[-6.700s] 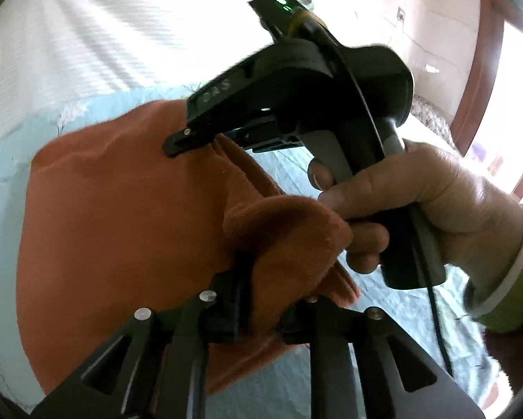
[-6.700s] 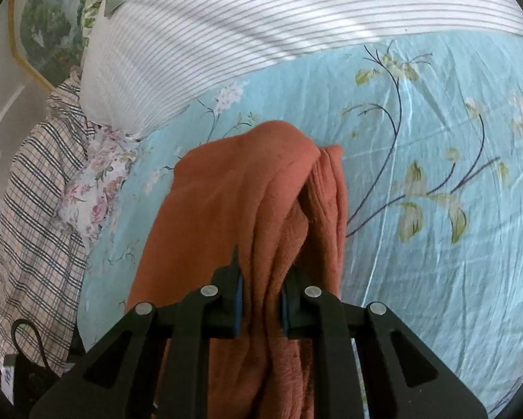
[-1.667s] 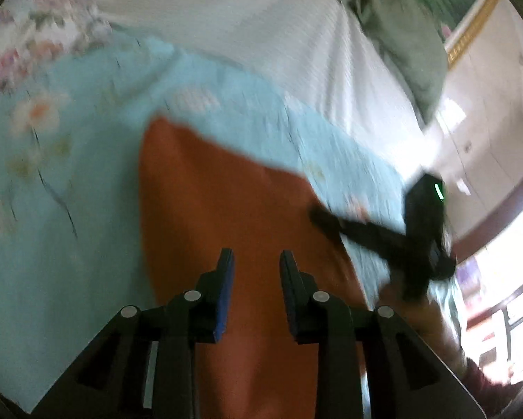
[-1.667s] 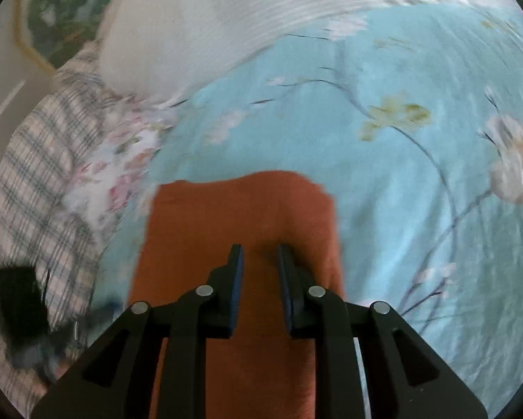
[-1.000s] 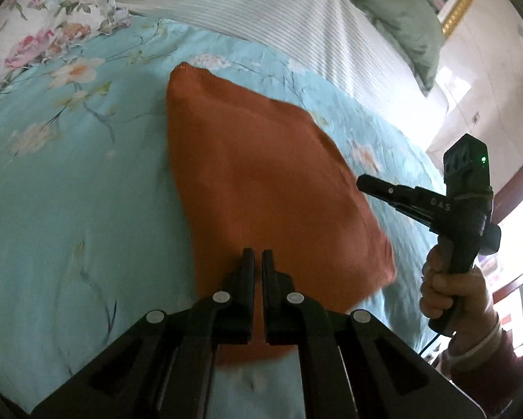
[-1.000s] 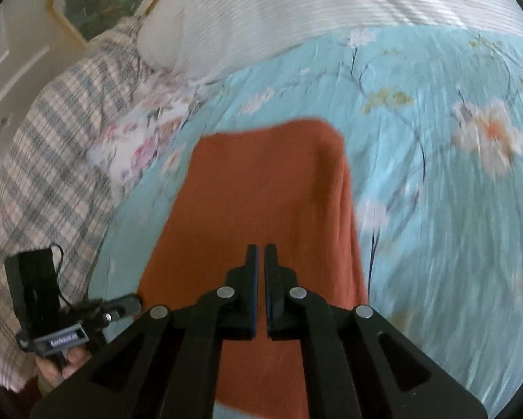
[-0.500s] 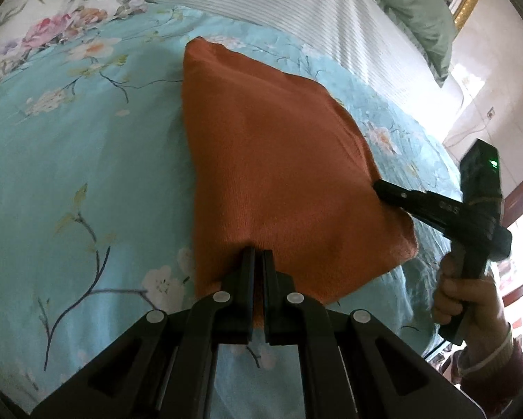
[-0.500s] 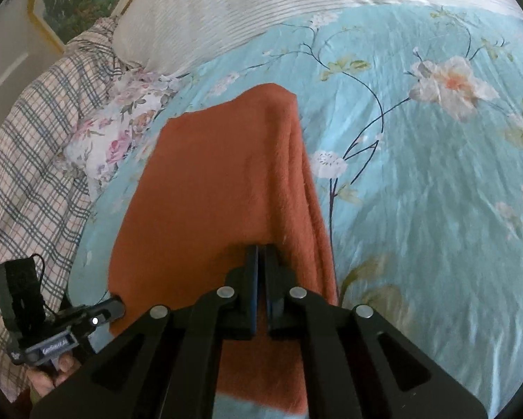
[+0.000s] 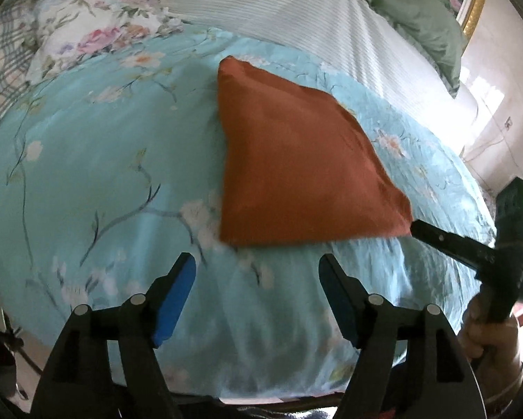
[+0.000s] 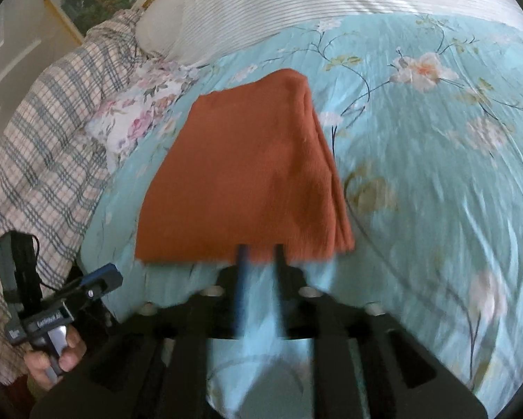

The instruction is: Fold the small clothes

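Observation:
A rust-orange folded garment lies flat on the light-blue floral bedsheet; it also shows in the right wrist view. My left gripper is open and empty, pulled back just short of the garment's near edge. My right gripper is blurred by motion, its jaws slightly apart at the garment's near edge, and it holds nothing that I can see. In the left wrist view the right gripper sits at the garment's right corner.
A white striped pillow and a green pillow lie at the head of the bed. A floral cloth and a checked blanket lie left of the garment. The bed's front edge is close below my left gripper.
Both grippers were shut on the garment's near edge half a second ago. The left has opened wide and backed off; the right has parted and pulled back. The garment now lies flat.

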Motion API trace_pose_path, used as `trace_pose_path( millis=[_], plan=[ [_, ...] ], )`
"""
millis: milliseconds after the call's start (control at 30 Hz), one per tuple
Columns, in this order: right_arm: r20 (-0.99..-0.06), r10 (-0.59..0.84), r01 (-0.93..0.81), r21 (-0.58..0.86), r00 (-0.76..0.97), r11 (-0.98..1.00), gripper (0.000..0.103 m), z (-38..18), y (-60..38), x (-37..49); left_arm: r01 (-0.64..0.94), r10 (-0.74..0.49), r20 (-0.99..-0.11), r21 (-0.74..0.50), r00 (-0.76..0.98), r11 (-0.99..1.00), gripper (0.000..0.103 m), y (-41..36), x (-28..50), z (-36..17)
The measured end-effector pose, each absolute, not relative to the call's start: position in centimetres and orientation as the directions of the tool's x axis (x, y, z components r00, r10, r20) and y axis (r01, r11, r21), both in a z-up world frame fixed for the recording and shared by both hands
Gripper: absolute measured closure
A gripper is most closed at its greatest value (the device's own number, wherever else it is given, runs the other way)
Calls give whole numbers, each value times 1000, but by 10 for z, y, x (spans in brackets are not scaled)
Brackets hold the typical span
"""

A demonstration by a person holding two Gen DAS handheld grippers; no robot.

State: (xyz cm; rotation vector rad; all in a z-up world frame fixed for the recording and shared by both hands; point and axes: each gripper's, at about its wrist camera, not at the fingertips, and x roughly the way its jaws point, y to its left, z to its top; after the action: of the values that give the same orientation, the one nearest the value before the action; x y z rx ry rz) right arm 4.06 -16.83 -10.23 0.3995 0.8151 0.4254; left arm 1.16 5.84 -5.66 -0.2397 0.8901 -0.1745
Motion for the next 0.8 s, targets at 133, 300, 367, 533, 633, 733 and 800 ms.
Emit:
trace_pose_path(
  millis=[133, 300, 367, 533, 633, 733, 800],
  plan=[
    [-606, 472, -202, 459, 640, 865, 46, -103, -170, 16, 43, -241, -747, -274, 620, 961, 29, 59, -8, -60],
    [-613, 462, -186, 460, 641, 868, 46, -108, -175, -1, 20, -206, -754, -249, 624, 968, 26, 61, -30, -61],
    [-613, 455, -187, 451, 646, 873, 46, -107, -174, -7, 8, -195, -761, -242, 619, 970, 24, 62, -36, -61],
    [-616, 438, -181, 435, 655, 882, 30, -104, -172, -16, 7, -133, -771, -165, 623, 986, 23, 60, -41, -56],
    [-616, 418, -176, 415, 668, 892, 24, -100, -171, -20, 15, -102, -765, -120, 636, 993, 23, 59, -38, -51],
    [-620, 405, -177, 397, 672, 901, 23, -96, -171, -24, 23, -69, -758, -71, 649, 997, 22, 55, -38, -46],
    [-627, 401, -189, 378, 668, 906, 22, -93, -169, -27, 30, -53, -753, -44, 656, 999, 22, 53, -40, -43]
  ],
)
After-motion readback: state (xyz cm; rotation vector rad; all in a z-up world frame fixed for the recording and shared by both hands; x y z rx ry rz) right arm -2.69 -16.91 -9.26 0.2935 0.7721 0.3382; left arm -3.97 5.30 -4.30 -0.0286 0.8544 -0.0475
